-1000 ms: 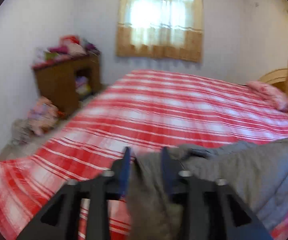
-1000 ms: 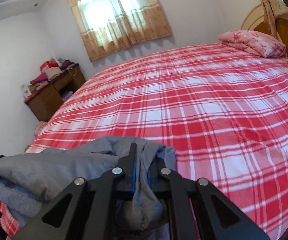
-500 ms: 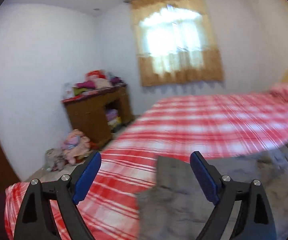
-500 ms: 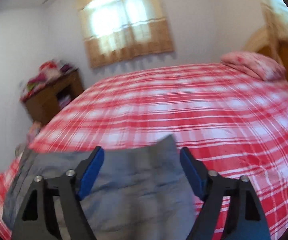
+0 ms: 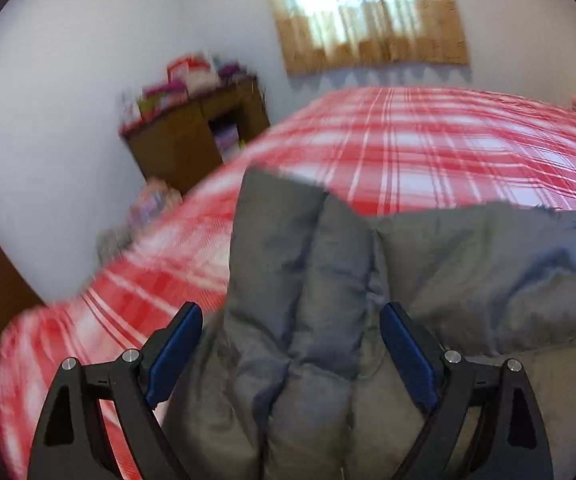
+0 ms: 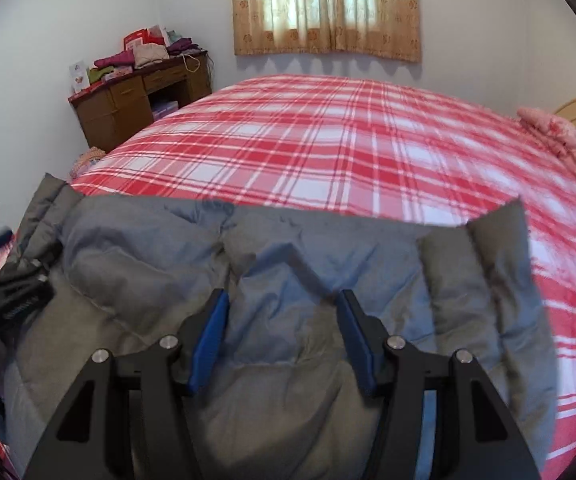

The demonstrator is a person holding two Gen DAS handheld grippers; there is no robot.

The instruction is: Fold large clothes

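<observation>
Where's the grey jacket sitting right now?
The grey padded jacket lies spread on the near edge of the red plaid bed, below both grippers, away from the pink pillow.

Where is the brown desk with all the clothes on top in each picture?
Left wrist view: the desk is upper left of middle, blurred, against the wall, left of the bed.
Right wrist view: the desk is upper left, sharper, at the bed's far left corner.
Shared landmark: the curtained window at top, right of the desk in both.
</observation>
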